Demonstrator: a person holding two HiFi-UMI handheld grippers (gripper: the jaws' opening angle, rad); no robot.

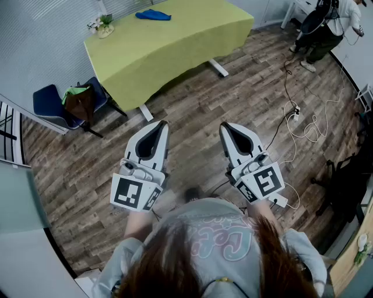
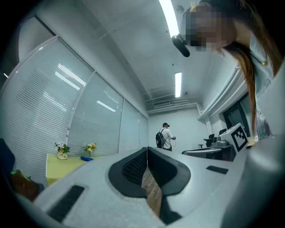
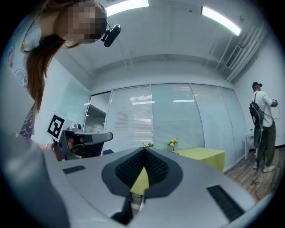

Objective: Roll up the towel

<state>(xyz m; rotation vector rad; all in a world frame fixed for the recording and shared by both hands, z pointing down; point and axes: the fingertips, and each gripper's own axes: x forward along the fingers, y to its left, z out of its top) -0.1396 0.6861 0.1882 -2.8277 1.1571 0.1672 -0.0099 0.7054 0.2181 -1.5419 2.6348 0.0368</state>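
Observation:
A blue towel (image 1: pixel 153 15) lies crumpled on the far part of the yellow-green table (image 1: pixel 175 46), well away from both grippers. It shows as a small blue patch (image 2: pixel 86 158) in the left gripper view. My left gripper (image 1: pixel 161 124) is held level above the wooden floor, shut with nothing in it. My right gripper (image 1: pixel 225 126) is beside it, also shut and empty. In the gripper views the left gripper's tips (image 2: pixel 147 148) and the right gripper's tips (image 3: pixel 144 149) meet at a point.
A small flower pot (image 1: pixel 104 25) stands at the table's left end. A blue chair with a brown bag (image 1: pixel 78 103) is left of the table. White cables (image 1: pixel 303 125) trail across the floor at right. A person (image 1: pixel 329 23) stands at the far right.

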